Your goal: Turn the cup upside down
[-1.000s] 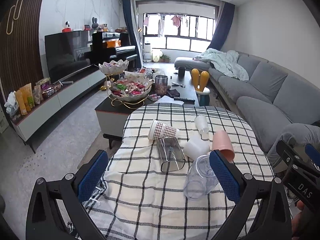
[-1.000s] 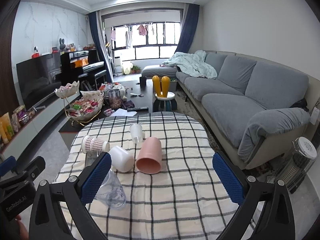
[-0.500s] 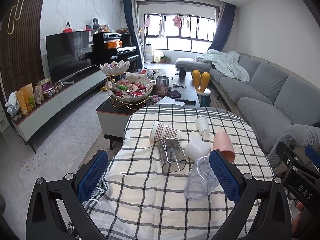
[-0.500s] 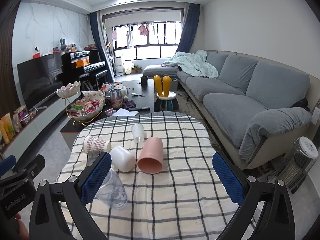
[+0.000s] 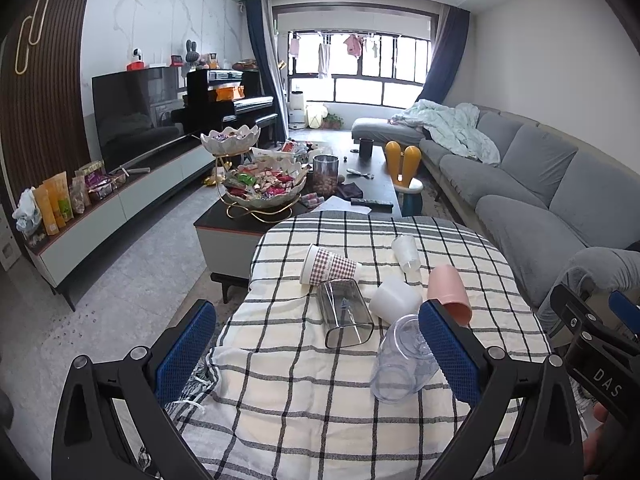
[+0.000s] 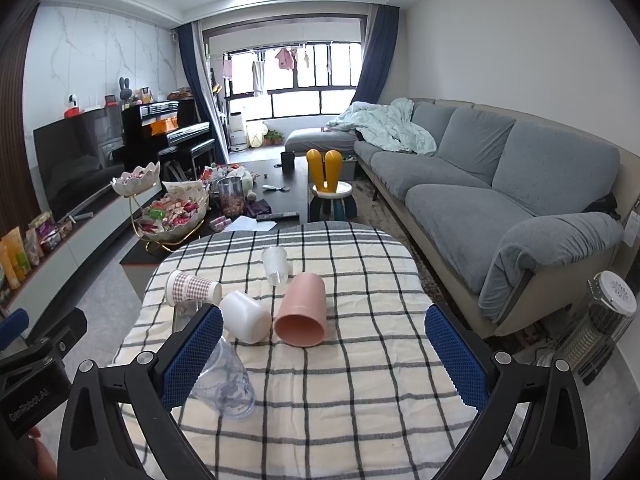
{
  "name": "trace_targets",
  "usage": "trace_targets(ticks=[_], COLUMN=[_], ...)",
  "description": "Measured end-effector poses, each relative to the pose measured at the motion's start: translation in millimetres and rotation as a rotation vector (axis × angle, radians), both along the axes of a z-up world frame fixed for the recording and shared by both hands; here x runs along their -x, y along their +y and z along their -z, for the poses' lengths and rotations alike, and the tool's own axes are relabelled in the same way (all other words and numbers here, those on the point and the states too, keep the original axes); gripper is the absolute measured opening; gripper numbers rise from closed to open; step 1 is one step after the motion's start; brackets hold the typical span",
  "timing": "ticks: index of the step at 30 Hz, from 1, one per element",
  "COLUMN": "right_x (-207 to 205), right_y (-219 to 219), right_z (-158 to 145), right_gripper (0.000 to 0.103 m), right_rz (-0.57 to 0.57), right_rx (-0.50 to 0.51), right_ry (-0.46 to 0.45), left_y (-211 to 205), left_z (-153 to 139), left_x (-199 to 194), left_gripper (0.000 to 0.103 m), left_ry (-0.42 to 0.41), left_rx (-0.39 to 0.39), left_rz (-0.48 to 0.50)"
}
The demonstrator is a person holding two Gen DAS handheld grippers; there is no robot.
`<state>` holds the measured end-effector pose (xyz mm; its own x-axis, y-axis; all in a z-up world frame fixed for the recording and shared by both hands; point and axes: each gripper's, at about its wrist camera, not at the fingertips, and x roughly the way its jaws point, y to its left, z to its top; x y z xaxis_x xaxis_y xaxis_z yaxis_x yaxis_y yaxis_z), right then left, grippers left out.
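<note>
Right wrist view: my right gripper (image 6: 324, 348) and left gripper (image 5: 318, 350) gape wide, empty — crowded cups risk knocking; the pink cup (image 6: 301, 310) could roll.

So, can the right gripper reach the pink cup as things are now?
Probably yes. The right gripper is open, and the pink cup lies on its side ahead of it, with only bare checked cloth between them.

Readable lettering on the gripper bodies
White "DAS" shows on the right gripper (image 5: 600, 364) body in the left wrist view; "GenRobot.AI" stands on the left gripper (image 6: 30, 376) body in the right wrist view
</note>
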<state>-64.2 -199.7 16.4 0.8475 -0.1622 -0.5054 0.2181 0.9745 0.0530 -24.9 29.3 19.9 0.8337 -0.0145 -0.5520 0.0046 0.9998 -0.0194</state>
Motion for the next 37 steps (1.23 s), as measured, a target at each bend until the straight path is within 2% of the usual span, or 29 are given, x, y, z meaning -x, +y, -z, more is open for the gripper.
trace_targets(ticks=[12,32,37], right_x=[-0.4,0.2,0.2], right_y=[-0.6,-1.3,-1.5], right_z=[0.3,-1.5,-1.3], right_gripper=[0.102,0.102,0.102], right_rz=[0.0,0.002,0.002], right_rx=[-0.002,0.002,0.001], right_ry=[0.0,0.001,0.001], left_y=[-1.7,2.0,0.9], left_z=[0.1,7.0,7.6], left_x=[1.2,-7.5,-6.2], left_gripper=[0.103,0.103,0.103], left_ry=[0.001,0.049,0.039], left_rx=[0.007,0.018,0.001], left_rz=[0.005,-0.028,-0.032])
